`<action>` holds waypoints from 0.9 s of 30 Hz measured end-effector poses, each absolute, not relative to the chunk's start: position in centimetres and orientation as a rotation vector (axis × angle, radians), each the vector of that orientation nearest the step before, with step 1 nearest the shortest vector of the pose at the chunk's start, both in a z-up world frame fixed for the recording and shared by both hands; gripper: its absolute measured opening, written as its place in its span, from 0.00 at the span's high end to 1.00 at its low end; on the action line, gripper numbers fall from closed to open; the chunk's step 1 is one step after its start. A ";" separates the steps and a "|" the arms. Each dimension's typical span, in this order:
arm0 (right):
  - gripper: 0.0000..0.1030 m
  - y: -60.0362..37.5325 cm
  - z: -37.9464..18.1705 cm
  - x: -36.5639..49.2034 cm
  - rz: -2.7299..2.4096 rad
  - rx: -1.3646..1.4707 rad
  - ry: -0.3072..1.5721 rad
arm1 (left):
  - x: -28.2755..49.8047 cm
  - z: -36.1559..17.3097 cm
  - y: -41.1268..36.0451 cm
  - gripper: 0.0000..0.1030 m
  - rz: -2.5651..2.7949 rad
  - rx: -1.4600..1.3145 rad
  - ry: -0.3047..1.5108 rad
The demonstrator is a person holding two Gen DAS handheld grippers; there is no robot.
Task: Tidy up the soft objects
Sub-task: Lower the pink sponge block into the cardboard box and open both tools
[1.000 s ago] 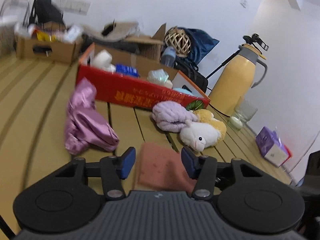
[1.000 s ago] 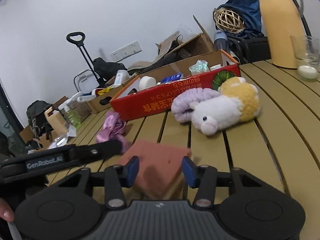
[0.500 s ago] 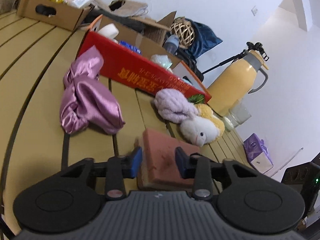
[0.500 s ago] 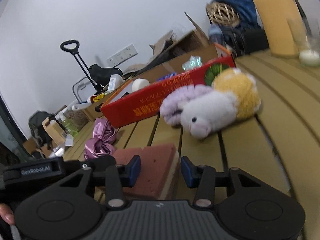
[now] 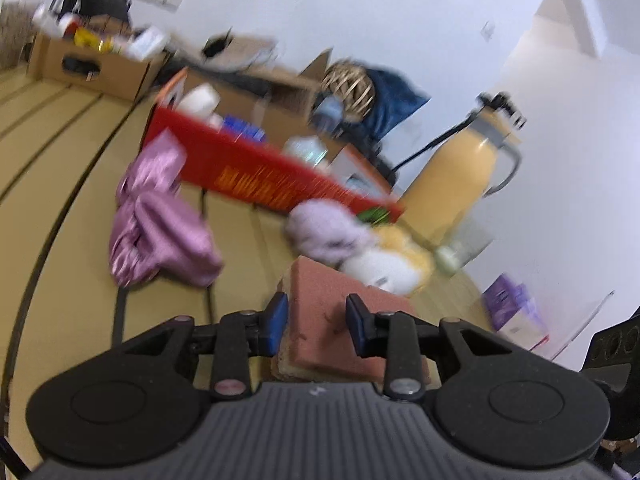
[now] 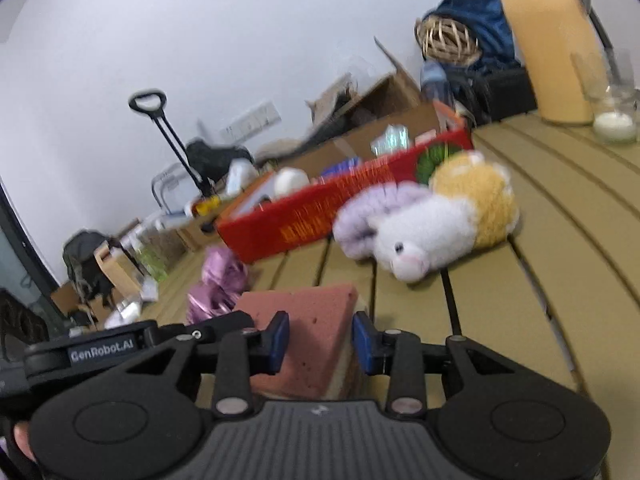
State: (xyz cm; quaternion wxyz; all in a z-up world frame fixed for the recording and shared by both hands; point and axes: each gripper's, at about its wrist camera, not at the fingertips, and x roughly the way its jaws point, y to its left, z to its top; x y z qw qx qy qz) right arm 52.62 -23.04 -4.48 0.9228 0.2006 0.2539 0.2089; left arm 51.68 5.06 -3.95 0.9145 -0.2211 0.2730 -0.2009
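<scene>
A sponge [image 5: 316, 292] with a reddish top and a beige underside sits between both grippers. My left gripper [image 5: 316, 322] is shut on its near end, blue pads pressing into the sides. My right gripper [image 6: 320, 338] grips the same sponge [image 6: 308, 308] from another corner, its jaws still closing and the pads touching it. Beyond lie a crumpled purple satin cloth [image 5: 156, 224], a lilac fluffy piece [image 6: 360, 220] and a white and yellow plush toy [image 6: 432, 232]. All of it rests on a slatted wooden table [image 5: 60, 184].
A red cardboard box [image 5: 256, 180] holding small items stands behind the soft things. A yellow thermos [image 6: 552, 40] and a glass with a candle [image 6: 614, 116] are at the far right. A purple tissue pack [image 5: 512, 312] lies near the table's right edge, a brown carton [image 5: 92, 64] at the back left.
Both grippers' jaws have narrowed from wide open onto the sponge. The sponge, flat on the table before, now sits pinched and tilted between the pads.
</scene>
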 end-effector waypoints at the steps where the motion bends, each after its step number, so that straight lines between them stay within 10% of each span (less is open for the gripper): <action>1: 0.67 -23.3 -3.2 52.2 0.428 0.402 0.490 | 51.3 -2.9 5.1 0.69 -0.427 -0.466 0.538; 12: 0.67 -24.4 8.0 67.7 0.425 0.355 0.450 | 67.0 5.8 4.7 0.69 -0.440 -0.615 0.554; 27: 0.68 -20.3 -3.1 82.7 0.324 0.189 0.827 | 79.9 -4.1 1.9 0.69 -0.345 -0.333 0.863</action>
